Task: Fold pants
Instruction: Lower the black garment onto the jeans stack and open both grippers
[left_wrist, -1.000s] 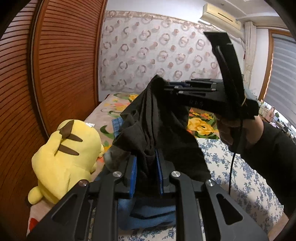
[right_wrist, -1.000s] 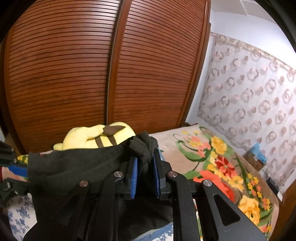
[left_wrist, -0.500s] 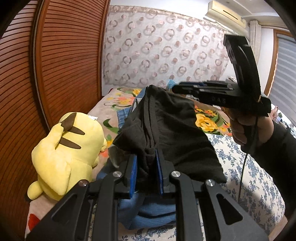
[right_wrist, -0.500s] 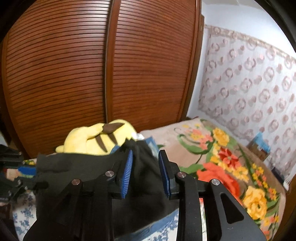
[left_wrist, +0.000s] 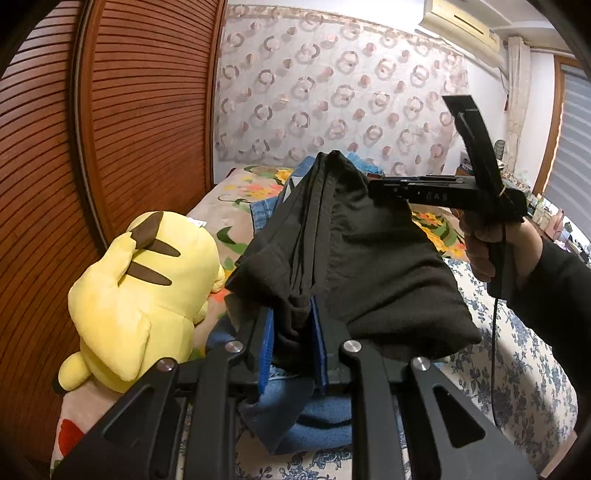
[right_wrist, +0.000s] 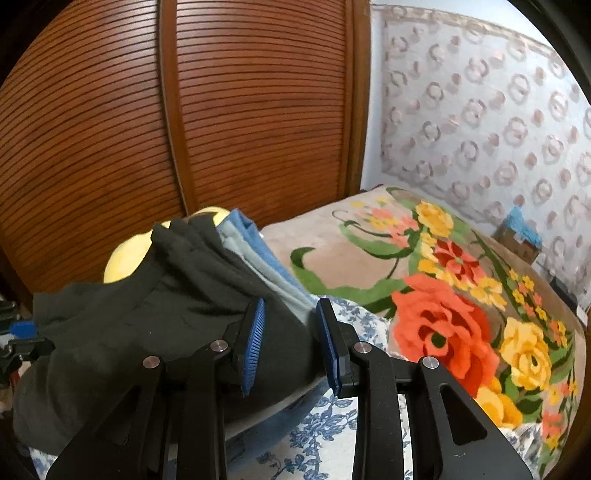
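Note:
The black pants are folded into a thick bundle that rests on a stack of blue clothes on the bed. My left gripper is shut on the near end of the pants. My right gripper is open with nothing between its blue pads; it sits just off the right edge of the pants. In the left wrist view the right gripper shows from the side at the far end of the bundle.
A yellow plush toy lies left of the pants by the wooden louvred wardrobe. Folded blue clothes lie under the pants. The bed has a floral blanket and a blue-flowered sheet.
My right gripper opened, let go of the far end of the pants and drew back to the right. The pants sank onto the blue stack. My left gripper kept its hold.

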